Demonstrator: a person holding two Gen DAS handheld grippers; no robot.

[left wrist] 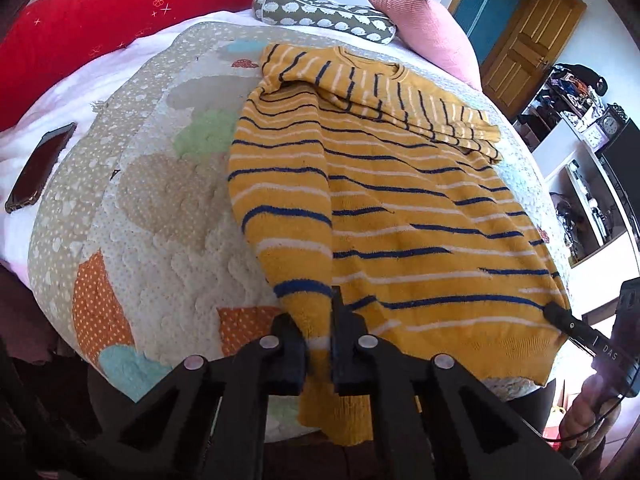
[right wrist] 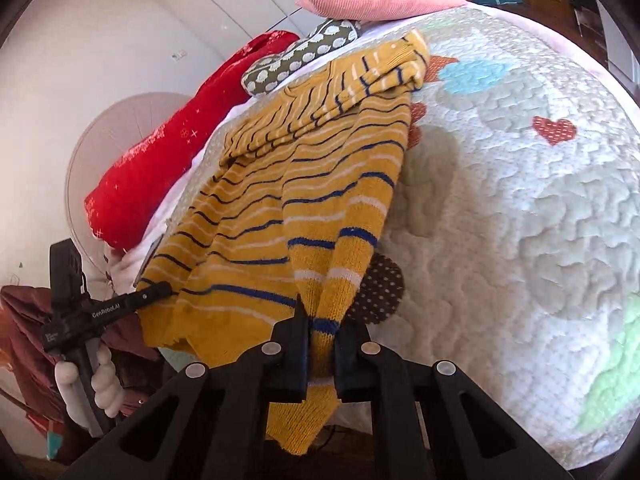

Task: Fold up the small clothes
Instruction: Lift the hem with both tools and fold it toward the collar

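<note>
A yellow sweater (left wrist: 400,200) with blue and white stripes lies flat on a quilted bedspread (left wrist: 160,208), one sleeve (left wrist: 400,92) folded across its chest. Its hem hangs over the near edge of the bed. My left gripper (left wrist: 320,348) is shut on the hem's left corner, with the knit pinched between the pads. My right gripper (right wrist: 322,354) is shut on the sweater (right wrist: 320,184) at the hem's other corner. Each gripper shows in the other's view: the right gripper (left wrist: 554,314) at the hem's right end, the left gripper (right wrist: 162,290) at its left end.
A dark phone (left wrist: 40,168) lies on the white sheet at the left. At the head of the bed are a red blanket (left wrist: 120,20), a patterned cushion (left wrist: 320,14) and a pink pillow (left wrist: 420,20). Cluttered shelves (left wrist: 580,160) stand right of the bed, a round fan (right wrist: 120,140) left.
</note>
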